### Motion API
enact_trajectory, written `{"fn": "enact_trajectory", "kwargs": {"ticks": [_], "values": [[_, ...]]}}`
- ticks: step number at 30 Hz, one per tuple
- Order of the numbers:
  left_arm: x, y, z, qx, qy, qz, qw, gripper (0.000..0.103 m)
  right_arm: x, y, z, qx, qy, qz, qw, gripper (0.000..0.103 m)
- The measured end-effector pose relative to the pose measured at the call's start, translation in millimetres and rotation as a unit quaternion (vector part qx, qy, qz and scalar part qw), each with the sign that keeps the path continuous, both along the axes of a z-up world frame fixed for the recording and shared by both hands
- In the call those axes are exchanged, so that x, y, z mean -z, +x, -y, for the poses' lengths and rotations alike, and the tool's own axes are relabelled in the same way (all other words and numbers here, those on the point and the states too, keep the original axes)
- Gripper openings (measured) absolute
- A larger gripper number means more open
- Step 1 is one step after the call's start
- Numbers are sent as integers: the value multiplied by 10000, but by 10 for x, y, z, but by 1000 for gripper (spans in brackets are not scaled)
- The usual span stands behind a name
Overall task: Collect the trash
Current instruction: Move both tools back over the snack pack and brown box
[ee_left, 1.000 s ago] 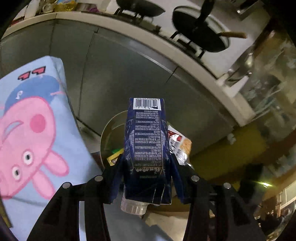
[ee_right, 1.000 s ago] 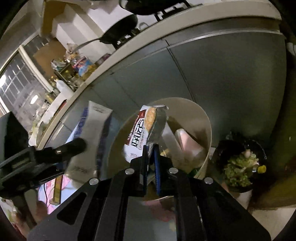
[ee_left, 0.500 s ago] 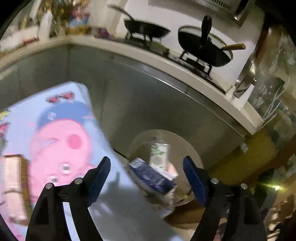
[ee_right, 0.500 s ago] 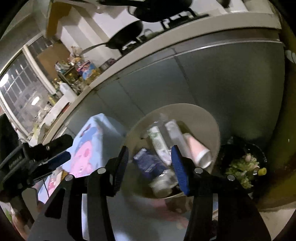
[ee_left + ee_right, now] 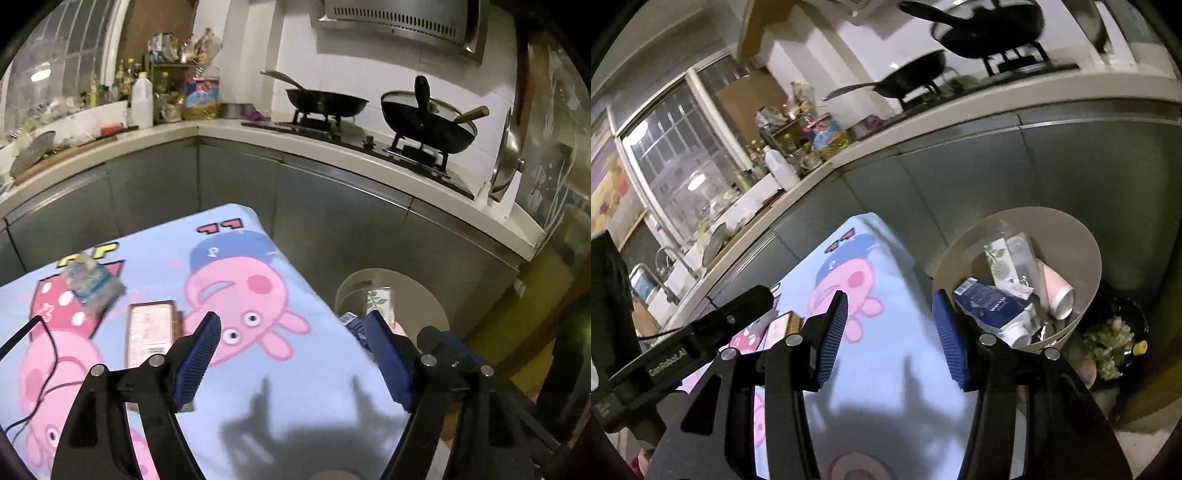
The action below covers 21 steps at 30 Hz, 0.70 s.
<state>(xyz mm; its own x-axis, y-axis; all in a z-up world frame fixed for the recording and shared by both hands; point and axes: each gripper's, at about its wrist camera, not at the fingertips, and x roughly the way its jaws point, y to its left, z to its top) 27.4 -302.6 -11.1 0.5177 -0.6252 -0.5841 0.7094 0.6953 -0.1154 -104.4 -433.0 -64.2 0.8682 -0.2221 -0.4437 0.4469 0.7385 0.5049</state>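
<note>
Two grippers hang over the cloth, a pale blue sheet printed with pink pigs, and both are spread wide with nothing between their pads: the left gripper and the right gripper. Off the cloth's right edge stands the bin, beige and round, holding a dark blue carton, a pink cup and a leaf-printed box. On the cloth lie a brown box and, beyond it, a small wrapper.
</note>
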Motion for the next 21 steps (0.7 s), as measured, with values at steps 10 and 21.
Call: {"fn": "enact_trajectory", "kwargs": {"ticks": [10, 21], "values": [[-86, -51, -442, -322, 11, 384, 9987, 80, -129, -217, -295, 181, -182, 141, 9996, 48], [-49, 11, -852, -641, 19, 458, 9969, 80, -105, -208, -403, 202, -137, -109, 9996, 48]]}}
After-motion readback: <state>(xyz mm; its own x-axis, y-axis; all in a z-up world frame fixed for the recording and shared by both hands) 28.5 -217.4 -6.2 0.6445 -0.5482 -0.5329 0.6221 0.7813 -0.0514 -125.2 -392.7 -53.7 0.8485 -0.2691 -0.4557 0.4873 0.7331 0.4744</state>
